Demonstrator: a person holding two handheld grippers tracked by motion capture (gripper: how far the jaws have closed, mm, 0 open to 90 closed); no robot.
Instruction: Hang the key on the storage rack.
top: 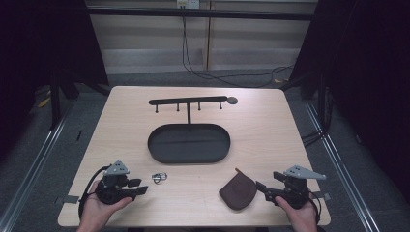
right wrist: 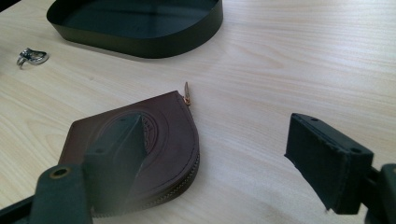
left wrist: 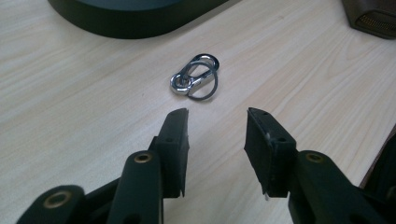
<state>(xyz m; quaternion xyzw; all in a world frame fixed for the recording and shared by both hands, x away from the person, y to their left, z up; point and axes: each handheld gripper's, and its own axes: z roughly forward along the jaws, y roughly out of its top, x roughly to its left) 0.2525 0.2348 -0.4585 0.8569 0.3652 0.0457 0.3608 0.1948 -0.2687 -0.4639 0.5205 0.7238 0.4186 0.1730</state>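
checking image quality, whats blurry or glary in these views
High view: soft and dim, dark at the edges, mild sheen on the table. Left gripper view: the metal clip is sharp with bright glints, the jaws slightly soft. Right gripper view: the near jaw over the brown pouch is badly blurred, the black tray fairly crisp.

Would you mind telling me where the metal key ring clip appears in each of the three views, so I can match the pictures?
High view: the key ring clip lies lower left of centre, just ahead of the left gripper.
Left gripper view: upper centre, beyond the open jaws.
Right gripper view: far left edge, near the top.
Shared landmark: the black oval tray, beyond the clip in every view.
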